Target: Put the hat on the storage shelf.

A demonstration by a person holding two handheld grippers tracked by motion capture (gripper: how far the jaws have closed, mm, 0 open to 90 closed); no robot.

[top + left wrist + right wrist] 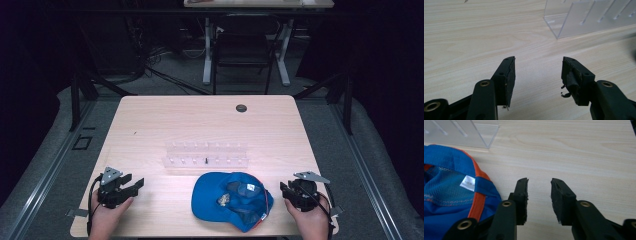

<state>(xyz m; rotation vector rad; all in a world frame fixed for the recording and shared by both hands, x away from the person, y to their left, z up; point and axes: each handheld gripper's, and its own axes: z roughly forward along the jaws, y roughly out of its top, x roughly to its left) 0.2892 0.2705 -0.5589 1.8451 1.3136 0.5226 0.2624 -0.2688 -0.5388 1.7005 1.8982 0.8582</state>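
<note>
High view: start of the job, both grippers parked, blue cap untouched

Lying upside down near the front edge of the table, between left gripper and right gripper, closer to the right one; something small and pale resting inside its crown, too blurred to name. Both sets of fingers released, nothing between them, bare wood underneath. Just behind the cap, clear acrylic rack with rows of pegs, seemingly bare but for one small dark item. Next move, as judged: right gripper swung towards the orange-trimmed rim just beside its fingers, then closed on the fabric edge
</note>
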